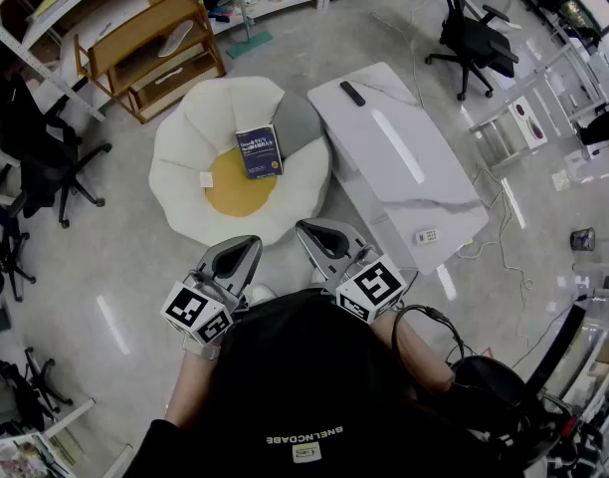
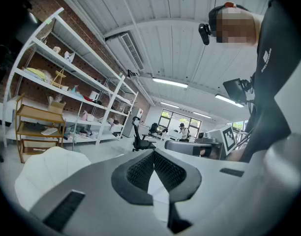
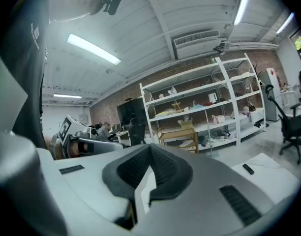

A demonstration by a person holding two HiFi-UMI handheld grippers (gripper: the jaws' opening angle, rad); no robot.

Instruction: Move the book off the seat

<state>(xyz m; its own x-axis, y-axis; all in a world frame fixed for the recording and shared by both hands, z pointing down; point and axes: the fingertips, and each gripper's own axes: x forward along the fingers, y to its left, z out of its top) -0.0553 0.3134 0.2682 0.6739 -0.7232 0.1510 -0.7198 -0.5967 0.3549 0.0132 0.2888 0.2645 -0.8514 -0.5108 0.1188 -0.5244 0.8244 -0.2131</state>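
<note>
A blue book (image 1: 259,152) lies flat on a white flower-shaped seat (image 1: 185,167), half on its yellow centre and half on its grey part. Both grippers are held close to my body, short of the seat's near edge and well apart from the book. My left gripper (image 1: 249,243) is shut, its ribbed pads meeting at the tips with nothing between them (image 2: 154,152). My right gripper (image 1: 306,230) is shut and empty too (image 3: 150,146). A corner of the seat (image 2: 40,173) shows in the left gripper view; the book shows in neither gripper view.
A long white marble table (image 1: 404,167) stands right of the seat, with a black remote (image 1: 352,93) at its far end and a small white keypad (image 1: 427,235) near its front. A wooden shelf cart (image 1: 150,43), office chairs (image 1: 474,33) and white shelving stand around.
</note>
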